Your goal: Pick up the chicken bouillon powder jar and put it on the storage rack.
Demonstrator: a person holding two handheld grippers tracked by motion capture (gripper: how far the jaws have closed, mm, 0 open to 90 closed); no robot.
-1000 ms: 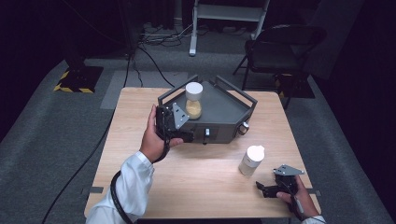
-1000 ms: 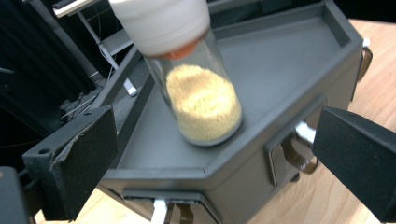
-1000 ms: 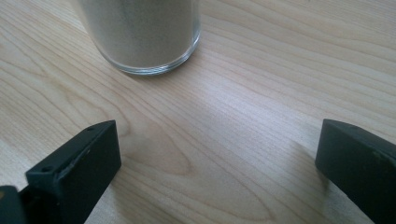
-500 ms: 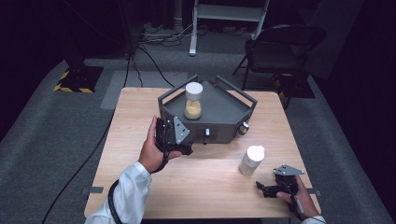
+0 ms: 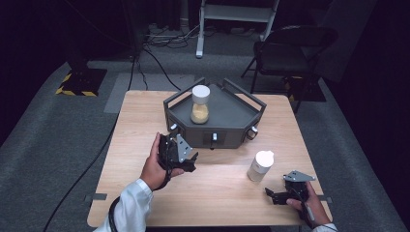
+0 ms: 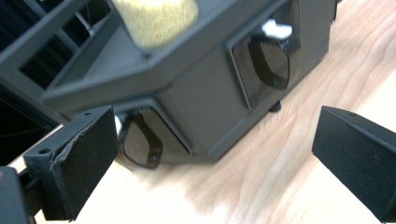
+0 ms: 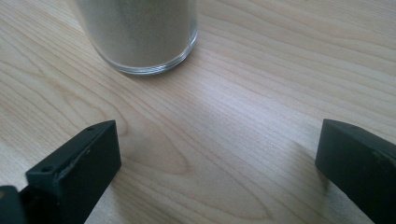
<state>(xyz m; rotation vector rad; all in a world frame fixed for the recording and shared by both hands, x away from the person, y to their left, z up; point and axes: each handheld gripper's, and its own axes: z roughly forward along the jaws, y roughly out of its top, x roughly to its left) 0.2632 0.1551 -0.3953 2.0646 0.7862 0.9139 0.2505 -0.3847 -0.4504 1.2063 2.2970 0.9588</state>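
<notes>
A dark grey tray-like box [image 5: 227,104] [image 6: 196,93] with rails stands at the table's far middle. On it stands a white-capped jar of yellow grains [image 5: 200,104] [image 6: 154,18]. A second white-capped jar with pale contents [image 5: 260,166] [image 7: 137,32] stands on the wood at the right. My left gripper [image 5: 186,157] [image 6: 210,158] hovers open just in front of the box's left front corner, nothing between its jaws. My right gripper [image 5: 273,195] [image 7: 215,163] rests open low near the front right edge, a short way from the pale jar.
The box front carries small white-tipped knobs [image 5: 214,137] [image 6: 275,30] over dark panels. Beyond the wooden table [image 5: 145,116] stand a black folding chair [image 5: 290,48] and a white stand [image 5: 237,12]; cables [image 5: 154,58] run over the grey floor.
My left gripper has drawn back from the box's left corner toward the person and a little right, now hovering over the wood in front of it. The right gripper has stayed put.
</notes>
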